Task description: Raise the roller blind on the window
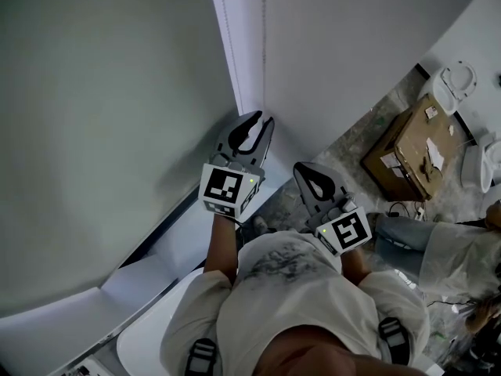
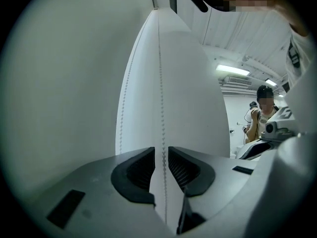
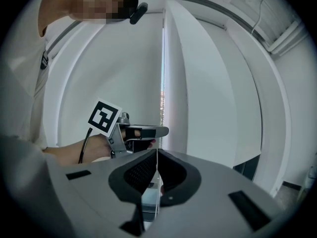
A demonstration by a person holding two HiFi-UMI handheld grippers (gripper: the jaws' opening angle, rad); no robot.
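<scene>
The white roller blind (image 1: 352,53) hangs over the window, and its bead chain (image 1: 228,37) runs down the blind's left edge. My left gripper (image 1: 252,128) points level at the chain. In the left gripper view its jaws (image 2: 161,155) stand a little apart, with one chain strand (image 2: 159,83) passing through the gap without being pressed. A second strand (image 2: 125,108) hangs further left. My right gripper (image 1: 310,180) sits lower and to the right. In the right gripper view it (image 3: 157,158) is shut on the thin bead chain (image 3: 161,83), with the left gripper (image 3: 161,131) just beyond it.
A white windowsill (image 1: 196,241) runs below the blind. On the floor to the right are a cardboard box (image 1: 411,147) and white fixtures (image 1: 458,84). Another person (image 2: 260,115) stands in the room behind, and someone's jeans-clad legs (image 1: 407,233) show at the right.
</scene>
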